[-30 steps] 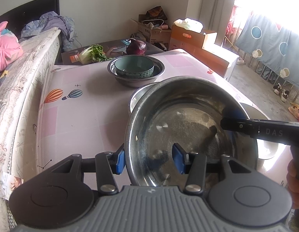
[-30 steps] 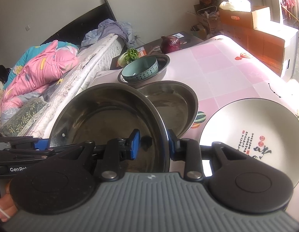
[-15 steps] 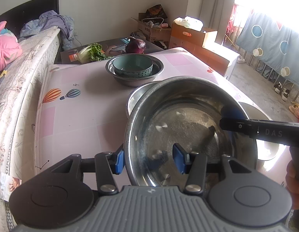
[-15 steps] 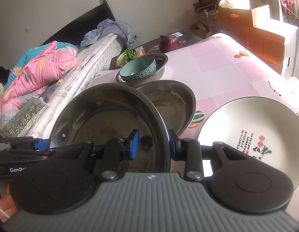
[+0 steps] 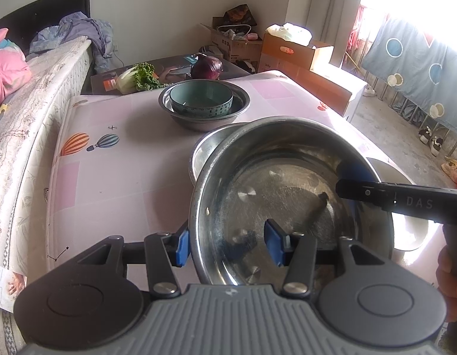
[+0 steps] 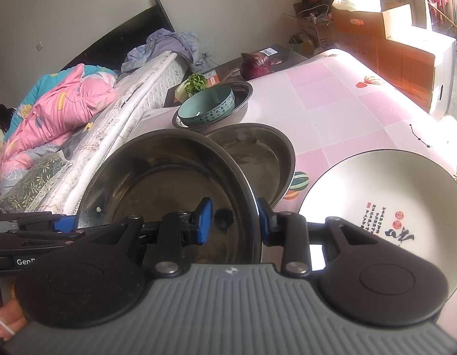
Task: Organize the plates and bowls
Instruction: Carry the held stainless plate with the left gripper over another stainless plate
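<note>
Here the steel basin [image 5: 290, 195] hangs tilted above the pink table [image 5: 116, 177], partly over a second steel bowl [image 6: 258, 159]. The left gripper [image 5: 227, 247] straddles its near rim, jaws partly open with a gap; the right gripper [image 6: 233, 222] likewise brackets the opposite rim, not visibly pinching.

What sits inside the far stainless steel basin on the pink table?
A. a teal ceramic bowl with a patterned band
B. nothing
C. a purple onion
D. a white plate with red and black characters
A: the teal ceramic bowl with a patterned band is nested inside the far stainless steel basin in both wrist views.
</note>
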Tool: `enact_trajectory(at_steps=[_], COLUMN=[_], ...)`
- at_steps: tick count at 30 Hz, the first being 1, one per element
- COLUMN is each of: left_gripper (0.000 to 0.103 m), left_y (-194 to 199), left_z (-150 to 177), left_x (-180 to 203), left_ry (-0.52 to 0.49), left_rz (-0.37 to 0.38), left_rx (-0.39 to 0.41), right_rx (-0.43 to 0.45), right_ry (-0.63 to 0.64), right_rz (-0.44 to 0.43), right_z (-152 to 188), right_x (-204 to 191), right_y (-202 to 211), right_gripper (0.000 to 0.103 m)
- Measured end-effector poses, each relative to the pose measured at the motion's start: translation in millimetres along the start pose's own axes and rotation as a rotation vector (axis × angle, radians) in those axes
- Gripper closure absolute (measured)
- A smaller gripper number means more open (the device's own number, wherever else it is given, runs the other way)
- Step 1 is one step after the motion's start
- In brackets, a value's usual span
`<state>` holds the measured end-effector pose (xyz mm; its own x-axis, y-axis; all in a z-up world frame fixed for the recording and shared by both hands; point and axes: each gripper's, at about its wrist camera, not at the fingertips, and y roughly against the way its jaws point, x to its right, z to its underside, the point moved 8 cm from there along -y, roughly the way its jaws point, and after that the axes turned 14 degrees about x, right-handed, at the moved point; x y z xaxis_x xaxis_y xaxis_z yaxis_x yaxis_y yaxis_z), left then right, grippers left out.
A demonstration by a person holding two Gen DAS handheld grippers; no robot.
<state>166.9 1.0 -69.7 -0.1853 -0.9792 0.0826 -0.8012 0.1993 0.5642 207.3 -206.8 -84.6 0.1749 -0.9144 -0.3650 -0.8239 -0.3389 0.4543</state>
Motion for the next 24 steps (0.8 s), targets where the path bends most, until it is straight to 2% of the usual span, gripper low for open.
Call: enact_trajectory(at_steps=[13, 24], left_gripper=[0.052, 0.051], left_y=[-32.6, -66.1], left_z=[-8.9, -16.8], left_x=[2.1, -6.2], left_ry=[0.010, 0.044], left_rz=[0.010, 0.008], left_rx=[-0.029, -0.062], right_rx=[-0.015, -0.048], right_ry=[-0.008, 0.014], right_rz=[0.020, 0.033], right_z=[-9.0, -17.0], right_x=[15.6, 24.3], right_y=[-23.1, -63.1], right_gripper=[0.070, 0.069])
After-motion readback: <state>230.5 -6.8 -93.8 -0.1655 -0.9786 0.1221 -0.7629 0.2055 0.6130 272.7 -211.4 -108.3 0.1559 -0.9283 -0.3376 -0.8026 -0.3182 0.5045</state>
